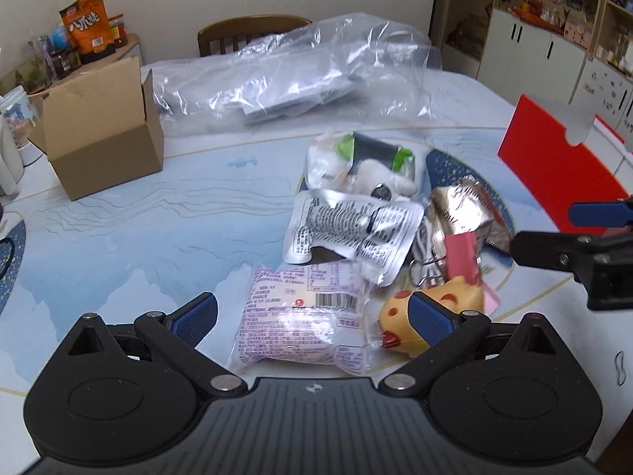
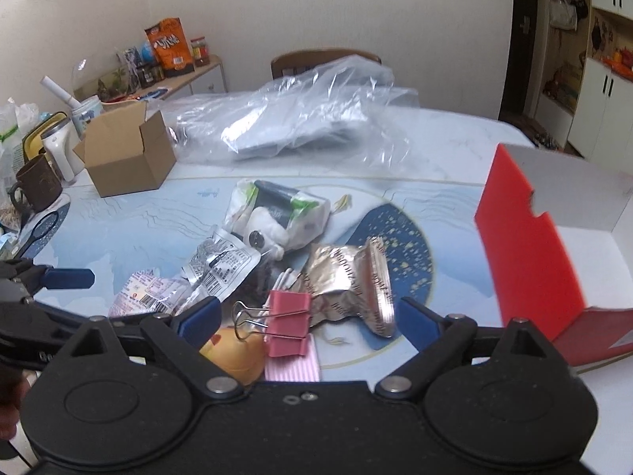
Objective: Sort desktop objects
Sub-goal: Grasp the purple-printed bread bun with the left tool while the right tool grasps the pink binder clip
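A pile of objects lies mid-table. A purple snack packet (image 1: 300, 316) sits between the fingers of my open left gripper (image 1: 312, 318). A yellow spotted toy (image 1: 431, 308) lies beside its right finger. A silver printed packet (image 1: 352, 229), a white-green bag (image 1: 368, 162) and a gold foil packet (image 1: 467, 209) lie behind. My right gripper (image 2: 308, 318) is open over a pink binder clip (image 2: 289, 322), with the gold foil packet (image 2: 352, 285) and the yellow toy (image 2: 237, 350) close by. Neither gripper holds anything.
An open cardboard box (image 1: 103, 130) stands at the left. A large clear plastic bag (image 1: 292, 75) lies at the back. A red-and-white open box (image 2: 554, 245) stands at the right. Mugs and clutter (image 2: 39, 170) crowd the far left edge. A chair (image 1: 253, 31) stands behind the table.
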### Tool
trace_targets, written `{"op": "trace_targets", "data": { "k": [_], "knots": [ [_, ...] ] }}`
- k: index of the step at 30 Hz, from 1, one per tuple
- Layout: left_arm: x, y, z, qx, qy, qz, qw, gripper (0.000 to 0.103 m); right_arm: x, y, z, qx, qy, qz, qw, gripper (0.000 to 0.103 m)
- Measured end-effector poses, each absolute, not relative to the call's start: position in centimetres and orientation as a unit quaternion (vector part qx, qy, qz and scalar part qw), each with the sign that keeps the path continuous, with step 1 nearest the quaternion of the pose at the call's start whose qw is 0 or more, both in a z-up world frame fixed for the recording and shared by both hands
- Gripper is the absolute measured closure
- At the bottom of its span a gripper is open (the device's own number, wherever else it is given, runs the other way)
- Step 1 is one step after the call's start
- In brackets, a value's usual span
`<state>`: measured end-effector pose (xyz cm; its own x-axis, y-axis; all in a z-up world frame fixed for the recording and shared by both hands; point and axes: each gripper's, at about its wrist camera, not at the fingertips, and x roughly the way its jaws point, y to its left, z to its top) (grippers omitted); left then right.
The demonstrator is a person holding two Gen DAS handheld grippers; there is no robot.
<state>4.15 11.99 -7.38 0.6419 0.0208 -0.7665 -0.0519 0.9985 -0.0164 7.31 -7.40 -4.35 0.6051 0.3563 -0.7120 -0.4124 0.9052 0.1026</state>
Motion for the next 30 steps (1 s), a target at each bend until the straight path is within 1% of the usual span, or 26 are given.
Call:
{"op": "trace_targets", "data": {
  "k": [5, 8, 15, 18, 25, 27, 29, 30],
  "knots": [
    [4.7, 12.6, -8.1, -0.014, 0.433, 0.008, 0.901, 0.000, 8.9, -6.3, -5.2, -0.022, 0.412, 0.200, 0.889, 0.010],
    [5.1, 12.9, -8.4, -0.014, 0.440, 0.002, 0.898, 0.000, 10.0, -5.5, -6.0, -0.023, 0.433, 0.191, 0.881, 0.018],
    [5.8, 13.4, -9.3, -0.018, 0.449, -0.015, 0.893, 0.000, 11.6, -4.4, -7.7, -0.016, 0.479, 0.177, 0.859, 0.020],
    [6.1, 13.7, -9.6, -0.024, 0.452, -0.016, 0.892, 0.000, 12.3, -4.6, -8.4, -0.002, 0.500, 0.169, 0.849, 0.026],
    [6.7, 15.0, -10.1, -0.060, 0.462, -0.024, 0.884, 0.000, 13.1, -4.5, -9.4, 0.027, 0.526, 0.170, 0.833, 0.031],
    [6.8, 15.2, -10.2, -0.067, 0.464, -0.028, 0.883, 0.001, 13.2, -4.5, -9.5, 0.031, 0.529, 0.172, 0.830, 0.036],
    [6.9, 15.4, -10.2, -0.075, 0.466, -0.035, 0.881, 0.007, 13.2, -4.4, -9.5, 0.036, 0.531, 0.176, 0.828, 0.039],
    [6.8, 15.5, -10.2, -0.079, 0.466, -0.037, 0.881, 0.008, 13.3, -4.3, -9.4, 0.036, 0.530, 0.177, 0.828, 0.041]
  ]
}}
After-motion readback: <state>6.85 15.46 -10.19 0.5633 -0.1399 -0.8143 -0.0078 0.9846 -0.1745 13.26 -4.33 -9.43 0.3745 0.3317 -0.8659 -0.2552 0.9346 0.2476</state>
